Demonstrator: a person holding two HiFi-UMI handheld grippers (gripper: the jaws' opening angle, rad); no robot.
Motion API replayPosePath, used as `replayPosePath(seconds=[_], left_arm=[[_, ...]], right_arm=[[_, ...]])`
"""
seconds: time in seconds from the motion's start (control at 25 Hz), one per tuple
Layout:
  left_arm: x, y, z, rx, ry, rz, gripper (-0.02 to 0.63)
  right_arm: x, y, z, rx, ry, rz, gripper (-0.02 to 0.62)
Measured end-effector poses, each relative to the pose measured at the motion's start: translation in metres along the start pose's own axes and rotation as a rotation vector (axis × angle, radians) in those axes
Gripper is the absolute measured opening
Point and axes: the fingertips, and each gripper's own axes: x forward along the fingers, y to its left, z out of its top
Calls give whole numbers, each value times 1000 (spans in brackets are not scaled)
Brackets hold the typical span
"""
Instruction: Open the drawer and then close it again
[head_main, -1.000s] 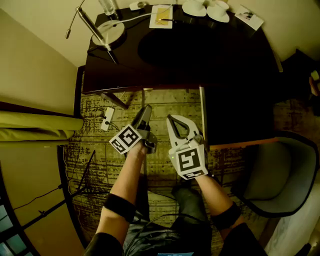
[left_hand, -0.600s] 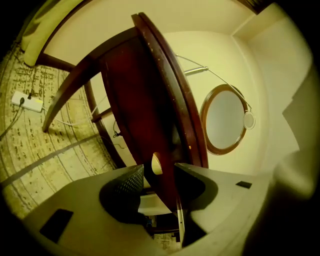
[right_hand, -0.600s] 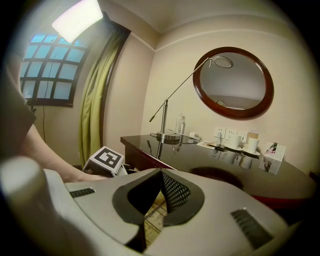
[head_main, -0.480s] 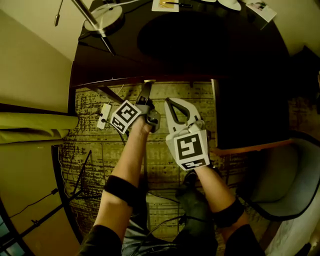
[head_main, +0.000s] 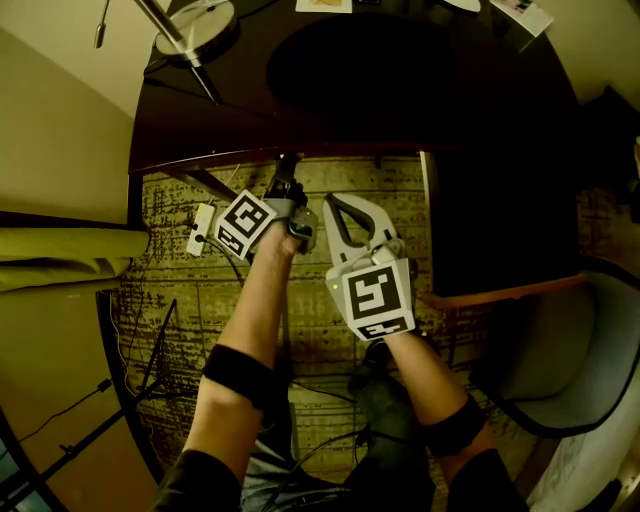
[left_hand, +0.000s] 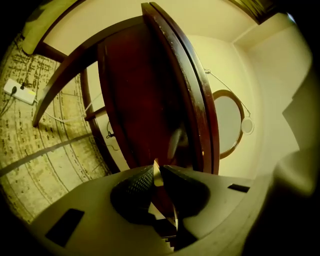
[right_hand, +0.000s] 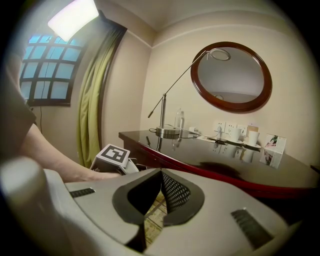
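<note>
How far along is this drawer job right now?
Nothing looks done: no drawer stands out from the desk. In hand: the left hand-held gripper is at the desk's front edge, its jaws just closing; whether they pinch a handle I cannot tell. The right hand-held gripper hangs shut, empty. Pulling open and pushing shut remain.

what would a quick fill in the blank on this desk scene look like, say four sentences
1. A ___ with a dark wooden frame hangs on the wall.
2. The curtain is ___ in colour.
3. The jaws of the right gripper are ___, with nothing between them.
4. The lamp stands on the ___.

Missing words: mirror, green, shut, desk.
</note>
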Motion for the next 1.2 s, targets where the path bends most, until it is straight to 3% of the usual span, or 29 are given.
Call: replayPosePath(seconds=[0.48,1.2], left_arm=[[-9,1,-3,-40,-19,44,40],[-114,4,-50,-120,-34,199,40]], right_arm=[[-15,2,-3,17,22,-10,0],[-107,24,9,73,97,20,0]])
